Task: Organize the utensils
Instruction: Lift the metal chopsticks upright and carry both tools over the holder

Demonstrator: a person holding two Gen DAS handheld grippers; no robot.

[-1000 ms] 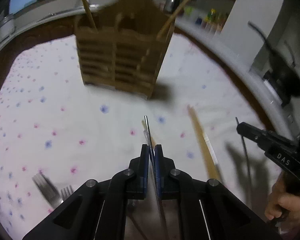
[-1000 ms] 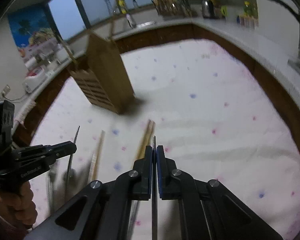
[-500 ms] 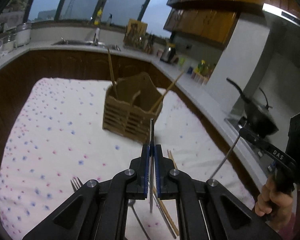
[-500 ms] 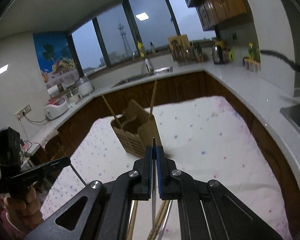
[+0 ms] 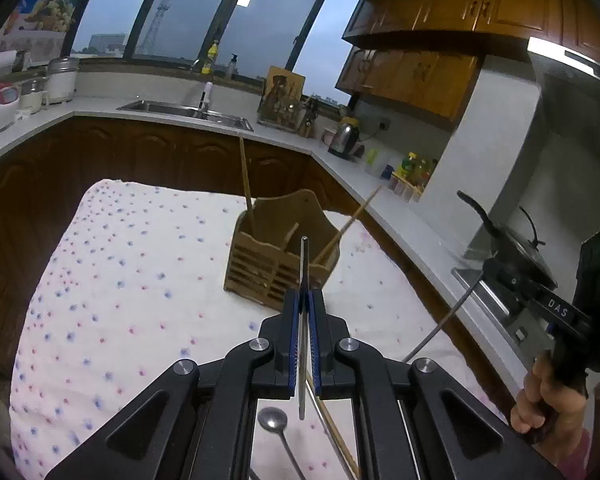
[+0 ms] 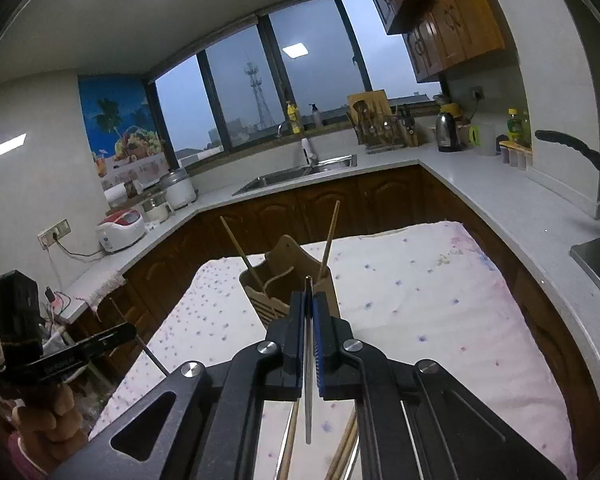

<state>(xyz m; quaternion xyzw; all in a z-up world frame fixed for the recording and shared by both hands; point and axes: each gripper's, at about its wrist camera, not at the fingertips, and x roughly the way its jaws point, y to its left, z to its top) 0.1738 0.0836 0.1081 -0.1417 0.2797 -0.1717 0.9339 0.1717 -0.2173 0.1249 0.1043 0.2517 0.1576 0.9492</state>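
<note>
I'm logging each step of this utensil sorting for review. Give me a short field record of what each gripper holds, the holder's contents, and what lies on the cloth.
left gripper: shut on thin metal utensil handle
right gripper: shut on thin metal rod
wooden holder: upright on floral cloth, two wooden chopsticks leaning in it
on cloth: metal spoon, loose chopsticks near the grippers
held pieces in holder: not yet

Both lifted clear of the cloth (image 5: 140, 280) now, each metal utensil (image 5: 303, 276) up off it with its gripper (image 5: 305, 300). Tilted up from the cloth to take in the holder (image 5: 280, 256) whole, well ahead. Right gripper (image 6: 309, 304) raised alongside, its utensil (image 6: 308, 360) hanging free.
</note>
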